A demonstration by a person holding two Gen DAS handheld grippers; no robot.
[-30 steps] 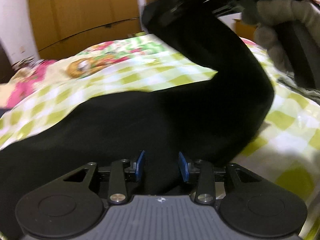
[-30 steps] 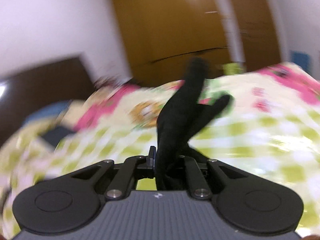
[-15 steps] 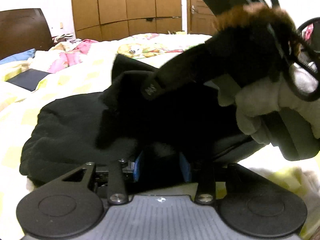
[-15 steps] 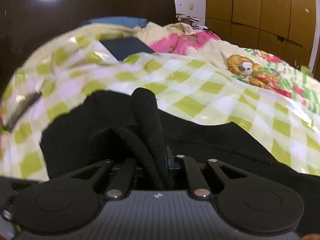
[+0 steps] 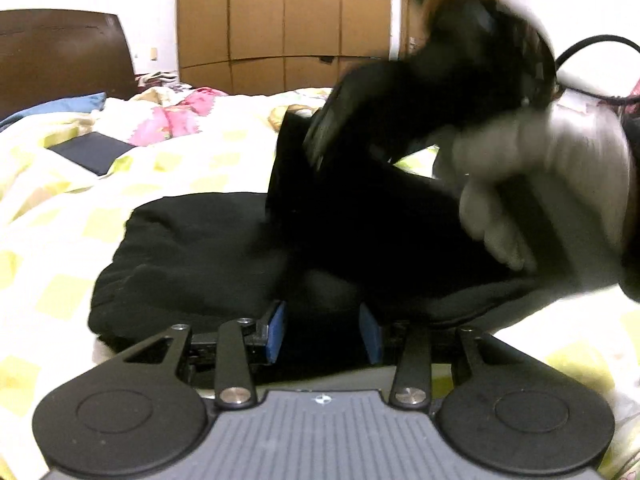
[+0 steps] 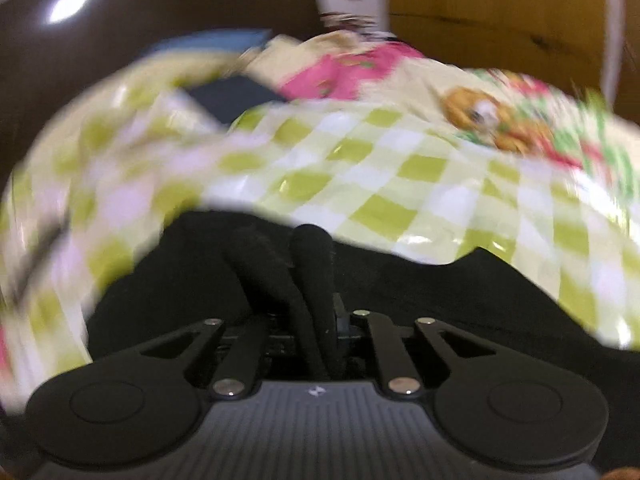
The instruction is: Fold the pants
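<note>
Pants (image 5: 208, 248) (one black pair), right hand-held gripper (image 6: 320, 320) clamping fabric

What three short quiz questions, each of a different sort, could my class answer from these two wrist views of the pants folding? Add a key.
1. True or false: the right gripper is shut on a bunch of the black pants.
2. Multiple choice: the blue pads of the left gripper are (A) pressed together, (B) apart with black cloth between them, (C) out of view.
3. Fill in: the pants lie on a green and white ____ bedspread.

Key: 1 true. 2 B. 3 checked.
</note>
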